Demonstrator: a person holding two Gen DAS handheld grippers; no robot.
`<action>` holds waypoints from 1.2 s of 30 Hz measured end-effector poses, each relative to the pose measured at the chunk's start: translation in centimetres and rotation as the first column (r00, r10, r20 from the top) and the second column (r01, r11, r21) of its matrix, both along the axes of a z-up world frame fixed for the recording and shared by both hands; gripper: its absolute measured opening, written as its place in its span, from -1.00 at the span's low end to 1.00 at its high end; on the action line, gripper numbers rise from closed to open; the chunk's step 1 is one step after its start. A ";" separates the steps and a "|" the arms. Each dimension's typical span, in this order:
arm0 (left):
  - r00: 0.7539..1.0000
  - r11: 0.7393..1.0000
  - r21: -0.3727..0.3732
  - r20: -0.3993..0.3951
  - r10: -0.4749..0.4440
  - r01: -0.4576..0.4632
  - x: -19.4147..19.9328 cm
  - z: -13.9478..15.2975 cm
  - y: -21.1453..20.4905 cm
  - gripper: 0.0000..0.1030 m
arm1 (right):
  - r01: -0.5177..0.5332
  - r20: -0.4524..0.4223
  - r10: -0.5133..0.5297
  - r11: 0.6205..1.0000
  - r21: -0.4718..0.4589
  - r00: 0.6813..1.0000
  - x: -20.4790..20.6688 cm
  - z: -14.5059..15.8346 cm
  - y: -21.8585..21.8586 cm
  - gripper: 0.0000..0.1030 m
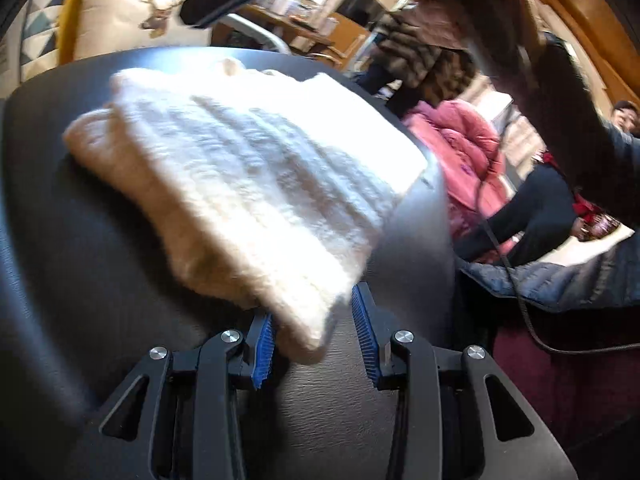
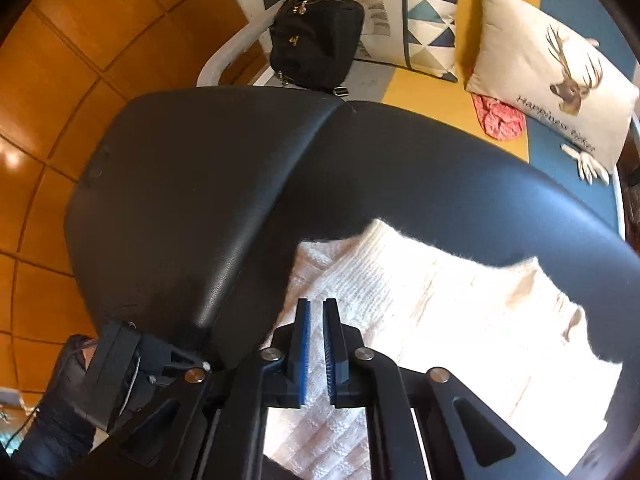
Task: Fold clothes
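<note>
**Squaring up the white knit**

The white knit (image 1: 240,184) lies on the black padded table (image 1: 80,272), already doubled into a thick bundle, with one corner reaching down between the left gripper (image 1: 316,344). Its fingers (image 1: 262,348) stand half apart; the cloth touches the nearer pad but is not pinched, so nothing is held there.

From the right wrist view the right gripper (image 2: 316,356) hangs over the knit (image 2: 420,300) pointing steeply down. Its fingers (image 2: 305,354) are drawn almost together, with only a thin slit between them and no cloth in that slit. It carries nothing.

The step in hand looks like tidying or taking a fresh hold for the next fold. To do it well:

- Close the left fingers on the corner only once both layers sit between the pads, or the top layer will slide off the one beneath.
- Open the right fingers before coming down, and take the far edge, not the middle.
- Lift low and lay the fold over slowly; thick, fuzzy knit drags on the table and bunches.
- Keep the edges in line, and press the fold flat with shut fingers afterwards.
</note>
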State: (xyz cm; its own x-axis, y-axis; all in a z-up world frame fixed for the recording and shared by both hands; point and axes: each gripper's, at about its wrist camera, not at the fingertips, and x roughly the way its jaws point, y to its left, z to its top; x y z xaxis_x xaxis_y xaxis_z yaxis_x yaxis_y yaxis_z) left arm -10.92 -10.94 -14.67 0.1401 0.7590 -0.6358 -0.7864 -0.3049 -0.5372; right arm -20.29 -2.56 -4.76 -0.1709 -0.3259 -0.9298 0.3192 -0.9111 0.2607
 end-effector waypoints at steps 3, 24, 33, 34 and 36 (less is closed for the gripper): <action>0.998 0.998 0.062 -0.062 0.023 -0.020 0.5 2.0 -0.7 -0.27 | -0.022 0.041 0.022 1.000 0.010 0.999 0.6 -1.2 0.4 -0.84; 0.988 0.996 -0.041 0.130 0.083 -0.079 1.5 -2.1 -1.4 -0.87 | 0.079 0.095 -0.084 0.995 0.054 0.992 0.2 -6.3 5.4 -0.76; 0.889 0.955 -0.015 0.360 0.283 -0.298 1.7 -3.6 -4.3 -0.79 | 0.026 0.037 -0.027 0.999 0.028 0.999 1.6 -6.4 5.6 -0.63; 0.888 0.945 -0.029 0.333 0.316 -0.325 2.0 -3.0 -5.1 -0.79 | 0.036 0.028 -0.036 0.999 0.002 0.999 1.7 -6.3 5.9 -0.63; 0.892 0.928 -0.051 0.264 0.368 -0.368 2.5 -1.3 -6.4 -0.79 | 0.070 0.034 -0.067 0.995 -0.070 0.997 1.7 -5.3 7.0 -0.63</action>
State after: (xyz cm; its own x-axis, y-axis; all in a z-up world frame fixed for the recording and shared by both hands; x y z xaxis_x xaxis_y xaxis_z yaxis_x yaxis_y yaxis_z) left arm -8.45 -17.31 -15.94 0.0133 0.7893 -0.6139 -0.4471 -0.5445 -0.7097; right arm -18.59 4.45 -10.05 -0.1663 -0.3798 -0.9100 0.2473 -0.9094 0.3344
